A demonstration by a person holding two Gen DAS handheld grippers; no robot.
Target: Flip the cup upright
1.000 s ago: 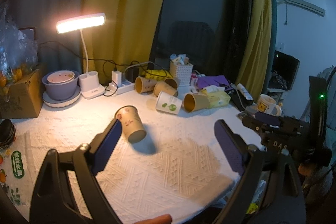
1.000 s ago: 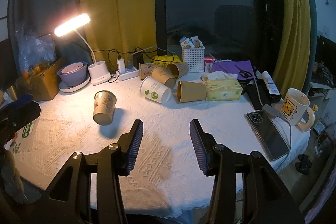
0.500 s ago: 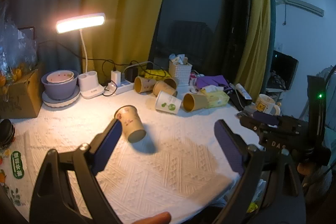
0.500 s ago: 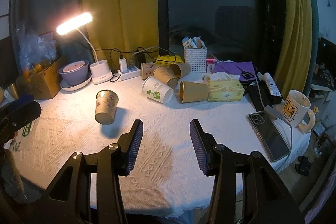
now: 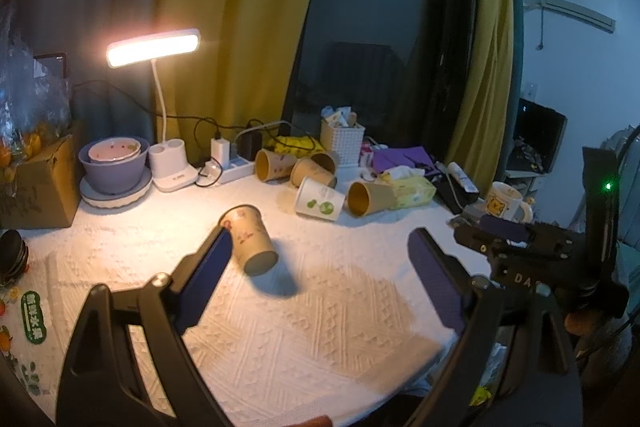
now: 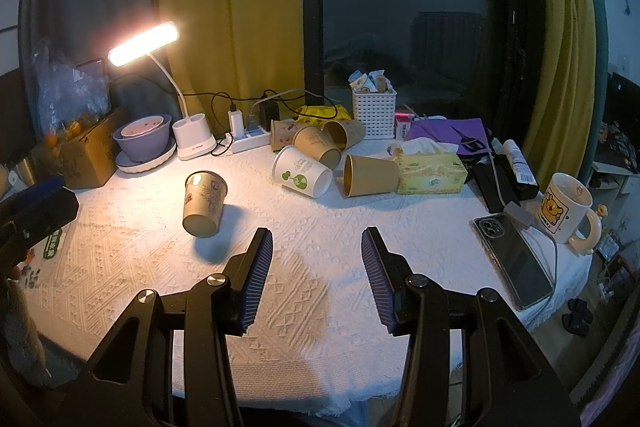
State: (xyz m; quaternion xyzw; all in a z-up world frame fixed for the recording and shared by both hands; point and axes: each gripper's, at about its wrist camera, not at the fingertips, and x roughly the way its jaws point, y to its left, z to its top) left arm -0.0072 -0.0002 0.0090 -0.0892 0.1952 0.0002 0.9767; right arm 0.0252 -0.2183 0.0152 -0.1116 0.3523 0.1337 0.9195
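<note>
1. A desk lamp (image 6: 144,43) is glowing at the table's back left.
2. A tissue box (image 6: 432,174) is lying beside a white basket (image 6: 374,115).
3. A phone (image 6: 514,261) is lying flat near a cartoon mug (image 6: 564,213).

A paper cup (image 6: 205,203) lies on its side on the table (image 6: 304,307), apart from and left of four more tipped paper cups (image 6: 320,155) clustered nearer the window. Behind it at the left stand a desk lamp (image 6: 188,135), stacked bowls (image 6: 142,139) and a cardboard box (image 6: 84,155). Right of the cluster sits a tissue pack (image 6: 432,173), with a basket (image 6: 374,113) behind it and a phone (image 6: 512,259) and mug (image 6: 564,213) at the right edge.
</note>
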